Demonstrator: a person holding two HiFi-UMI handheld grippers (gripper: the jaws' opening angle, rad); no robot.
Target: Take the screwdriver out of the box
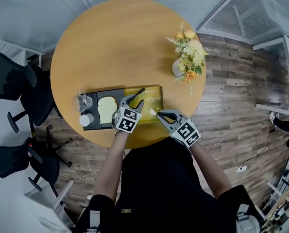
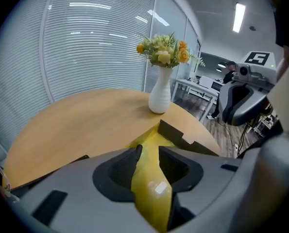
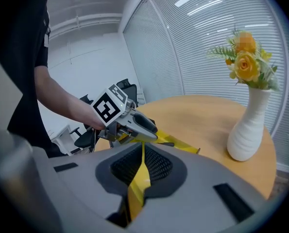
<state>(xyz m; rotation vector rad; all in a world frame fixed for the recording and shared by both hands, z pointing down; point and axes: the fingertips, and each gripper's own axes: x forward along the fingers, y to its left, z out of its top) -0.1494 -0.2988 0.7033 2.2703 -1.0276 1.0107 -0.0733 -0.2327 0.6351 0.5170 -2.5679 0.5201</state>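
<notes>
The box [image 1: 151,98], yellow with a black end wall, lies at the near edge of the round tabletop [image 1: 115,42], just beside a black tray [image 1: 93,103]. The left hand-held gripper [image 1: 142,96] is released, its jaws spread above the box's yellow surface [image 2: 154,188]. The right hand-held gripper [image 1: 160,113] is clenched on a thin yellow edge of the box [image 3: 137,183]. A white vase of flowers [image 1: 188,57] stands farther back.

Entry: we record the person's black short-sleeved top [image 1: 159,178]. Left tool [image 1: 142,95] and right tool [image 1: 159,113] have grey moulded shells with black ribbed pads [image 3: 156,165]. Each carries a white cube [image 1: 127,120] printed with black square markers.
</notes>
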